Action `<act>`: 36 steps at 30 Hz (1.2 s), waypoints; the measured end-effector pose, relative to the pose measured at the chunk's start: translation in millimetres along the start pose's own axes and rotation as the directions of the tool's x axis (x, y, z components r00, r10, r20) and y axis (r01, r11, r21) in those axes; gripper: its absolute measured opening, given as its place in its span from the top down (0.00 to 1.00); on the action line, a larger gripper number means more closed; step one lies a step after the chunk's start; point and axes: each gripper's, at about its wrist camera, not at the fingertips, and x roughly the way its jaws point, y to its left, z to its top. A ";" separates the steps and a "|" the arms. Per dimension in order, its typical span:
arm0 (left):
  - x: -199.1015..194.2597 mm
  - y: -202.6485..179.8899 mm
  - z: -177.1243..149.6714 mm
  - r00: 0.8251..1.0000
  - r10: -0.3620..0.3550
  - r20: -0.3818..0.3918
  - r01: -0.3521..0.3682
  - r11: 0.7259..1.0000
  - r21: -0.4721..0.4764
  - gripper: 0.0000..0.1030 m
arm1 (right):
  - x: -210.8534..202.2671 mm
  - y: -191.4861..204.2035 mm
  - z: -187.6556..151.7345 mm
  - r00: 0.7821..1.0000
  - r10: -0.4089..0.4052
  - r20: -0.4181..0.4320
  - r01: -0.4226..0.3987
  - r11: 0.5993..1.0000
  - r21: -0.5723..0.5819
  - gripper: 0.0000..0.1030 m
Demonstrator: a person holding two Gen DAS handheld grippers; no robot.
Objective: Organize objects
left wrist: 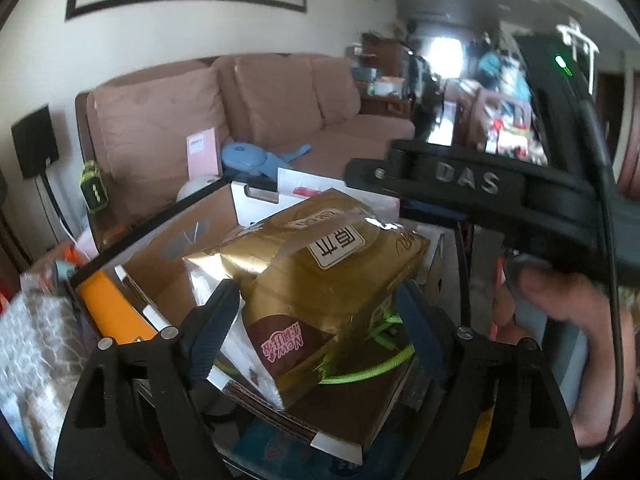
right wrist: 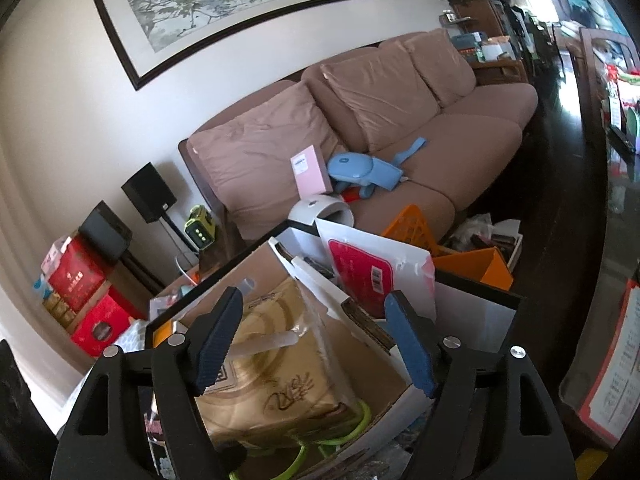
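gold tissue pack (left wrist: 320,280) in cardboard box (left wrist: 192,248)

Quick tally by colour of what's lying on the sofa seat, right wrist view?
Blue: 1, the plush toy
Pink: 1, the booklet propped against a cushion
Total: 2 on the sofa

1. My left gripper (left wrist: 314,332) points forward and down, its fingers (left wrist: 212,332) spread wide and pressing on nothing.
2. My right gripper (right wrist: 314,344) tilts down likewise, fingers (right wrist: 218,344) parted, nothing clamped between them.
3. My right hand (left wrist: 576,344) shows beyond my left fingers, to their right, wrapped around its gripper's handle.
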 end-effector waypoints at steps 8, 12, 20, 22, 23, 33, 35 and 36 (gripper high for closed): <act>8.7 -2.6 -2.0 0.997 0.073 -0.017 -0.072 0.997 0.013 0.22 | 0.3 0.8 -0.3 1.000 0.000 -0.001 0.000 1.000 0.003 0.27; 17.1 10.6 -3.3 0.995 0.090 -0.045 -0.094 0.993 -0.073 0.21 | 0.1 0.5 -0.4 1.000 0.000 0.000 0.000 1.000 0.002 0.26; 10.7 63.5 -5.8 0.998 0.051 -0.027 -0.057 0.939 -0.339 0.21 | -1.8 -0.5 2.0 1.000 -0.008 0.017 0.008 1.000 0.007 0.26; 6.1 71.9 -5.2 1.000 0.015 -0.004 -0.015 0.925 -0.379 0.22 | -5.4 -0.6 3.0 0.999 -0.009 0.036 0.009 1.000 0.004 0.26; 3.5 74.1 -4.4 1.000 0.004 0.008 -0.001 0.921 -0.389 0.22 | -7.1 -0.6 3.4 0.999 -0.010 0.043 0.010 1.000 0.001 0.27; -7.5 81.2 1.2 0.999 -0.005 0.033 0.018 0.917 -0.398 0.22 | -0.5 8.1 1.1 1.000 0.014 0.013 -0.013 0.999 -0.043 0.52; -7.3 81.6 0.5 1.000 -0.005 0.027 0.015 0.915 -0.403 0.22 | 0.5 9.3 0.7 1.000 0.008 0.010 -0.008 0.999 -0.052 0.53; -7.9 80.1 -0.1 1.000 -0.003 0.025 0.013 0.916 -0.402 0.22 | 0.8 8.8 0.6 1.000 0.008 0.008 -0.008 0.999 -0.053 0.56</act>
